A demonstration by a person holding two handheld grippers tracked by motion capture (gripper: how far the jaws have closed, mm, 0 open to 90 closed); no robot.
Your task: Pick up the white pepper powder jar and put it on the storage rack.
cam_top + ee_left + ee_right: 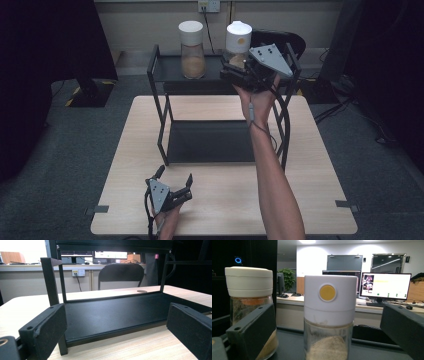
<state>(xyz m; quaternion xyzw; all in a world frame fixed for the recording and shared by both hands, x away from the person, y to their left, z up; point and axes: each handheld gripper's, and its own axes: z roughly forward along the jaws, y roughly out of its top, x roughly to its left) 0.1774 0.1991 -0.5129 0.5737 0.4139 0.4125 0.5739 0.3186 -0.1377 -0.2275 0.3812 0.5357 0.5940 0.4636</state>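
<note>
**Colours on the rack and table**

The jar point(328, 317) at the centre of the right gripper view has a white cap with a round yellow button, clear glass below and pale beige powder inside. The second jar point(249, 305), at the left of that frame, wears a cream-white lid over tan contents. The rack point(165, 120) is matt black — frame and shelves alike. The table point(225, 200) is light wood grain. Both grippers — right gripper point(235, 70), left gripper point(174, 179) — are black with grey plates.
</note>
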